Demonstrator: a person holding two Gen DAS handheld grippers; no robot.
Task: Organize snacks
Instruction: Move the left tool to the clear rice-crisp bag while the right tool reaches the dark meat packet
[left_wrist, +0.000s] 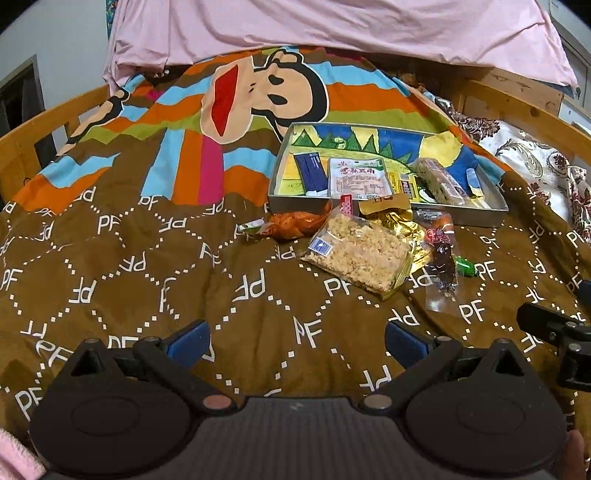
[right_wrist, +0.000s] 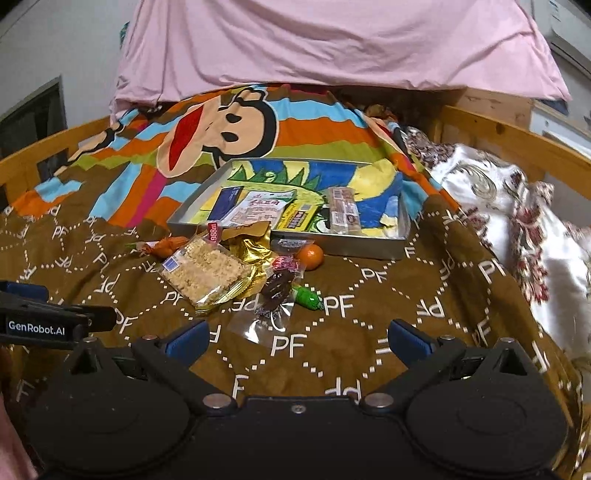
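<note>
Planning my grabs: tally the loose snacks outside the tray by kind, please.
Puffed-rice pack: 1
Mandarin: 1
Green candy: 1
Dark fruit in clear wrap: 1
Orange-wrapped snack: 1
Gold foil pack: 1
Total: 6 clear; overlapped packets uncounted.

Both tongs, L (left_wrist: 295, 338) & R (right_wrist: 297, 338), wide open, empty, side by side.

Home bedroom, wooden bed frame (left_wrist: 55, 122), cartoon quilt (left_wrist: 155, 258), pink pillow (left_wrist: 332, 26)

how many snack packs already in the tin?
5 visible: blue pack at left, white pack beside it, yellow pack mid, crisp bar right, small packet far right. More may hide.
</note>
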